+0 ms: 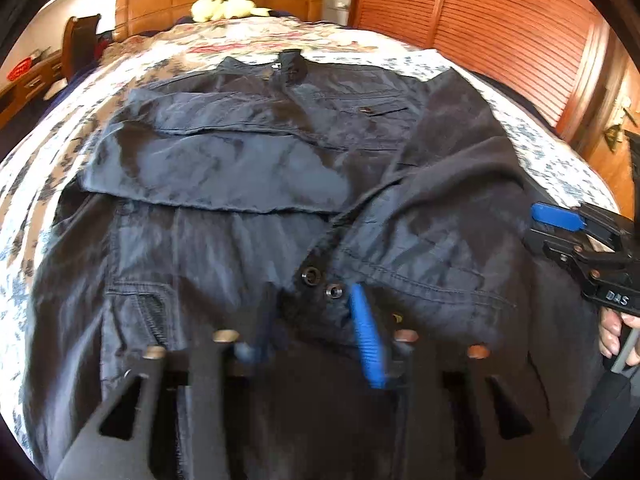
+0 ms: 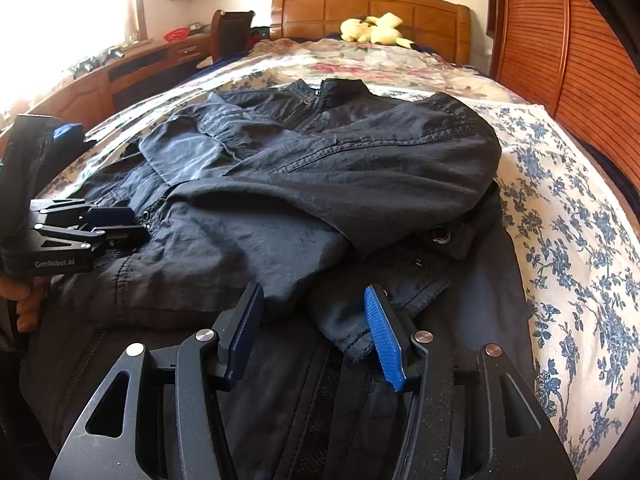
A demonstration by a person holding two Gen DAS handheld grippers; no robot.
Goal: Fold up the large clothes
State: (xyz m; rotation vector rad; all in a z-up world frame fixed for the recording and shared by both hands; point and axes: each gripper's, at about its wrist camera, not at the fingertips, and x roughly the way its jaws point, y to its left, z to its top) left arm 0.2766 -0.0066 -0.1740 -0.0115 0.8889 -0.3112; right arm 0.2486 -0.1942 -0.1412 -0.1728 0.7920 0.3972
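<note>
The near hem of the dark jacket is cut off behind both tools, and the left wrist view is smeared by motion, so its left pad is only a dim blur. The jacket lies spread on the bed, collar toward the headboard, with both sleeves folded across the chest.

The left tool points steeply down at the jacket's front edge by two snap buttons. A fold of cloth sits between its pads, but the blur hides whether they press on it, so I cannot tell if it grips. In the right wrist view this tool is seen side on at the left edge, fingers of a hand wrapped round its handle.

The right tool also tilts down, its jaws standing apart with a sleeve cuff lying between the pads, touching neither clearly. Its body is cut by the frame in the left wrist view.

A yellow soft toy rests by the headboard.
</note>
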